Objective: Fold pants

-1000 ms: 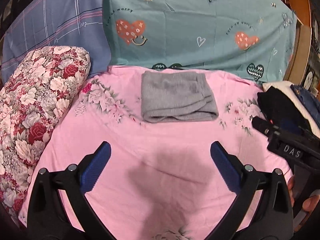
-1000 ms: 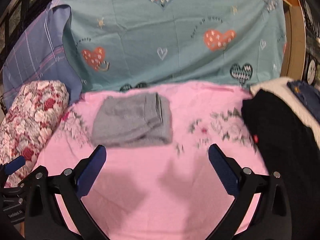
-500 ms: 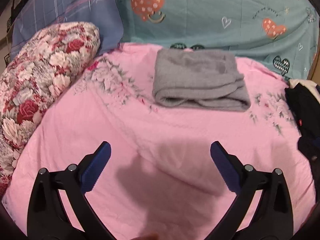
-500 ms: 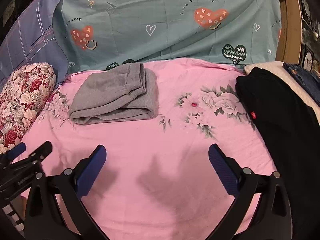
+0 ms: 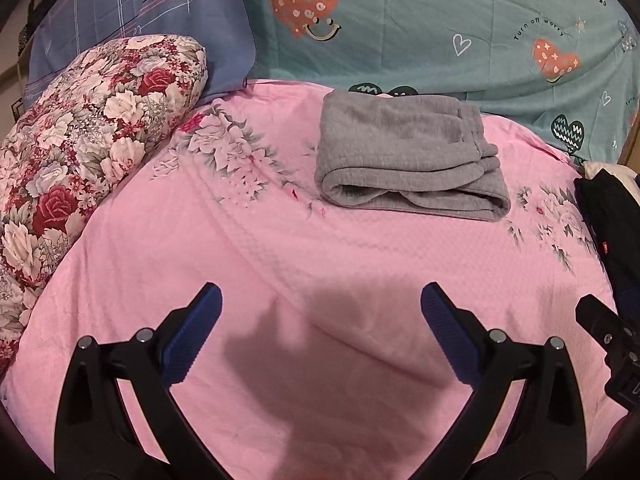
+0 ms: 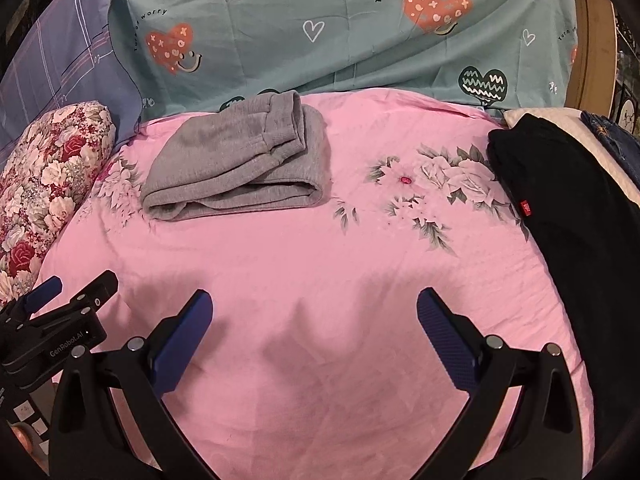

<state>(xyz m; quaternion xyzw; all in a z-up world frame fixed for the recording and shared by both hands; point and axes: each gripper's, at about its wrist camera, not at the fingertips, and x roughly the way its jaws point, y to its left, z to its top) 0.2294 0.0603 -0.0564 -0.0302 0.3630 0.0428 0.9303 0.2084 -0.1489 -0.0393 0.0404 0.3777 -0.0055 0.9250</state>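
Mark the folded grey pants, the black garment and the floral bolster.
folded grey pants [image 6: 236, 164]: right wrist view, middle of the top layer.
black garment [image 6: 576, 216]: right wrist view, middle of the dark fabric, right of its red tag.
floral bolster [image 5: 92, 136]: left wrist view, middle of its rose-print side.

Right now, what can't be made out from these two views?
- Black garment: right wrist view, cut off by the right edge; its type and fold are unreadable.
- Its red tag: too small to read.
- Denim item: mostly past the frame edge.
- Gray pants: inner layers hidden by the top fold.
- Left gripper, right gripper: handles and hands out of frame.
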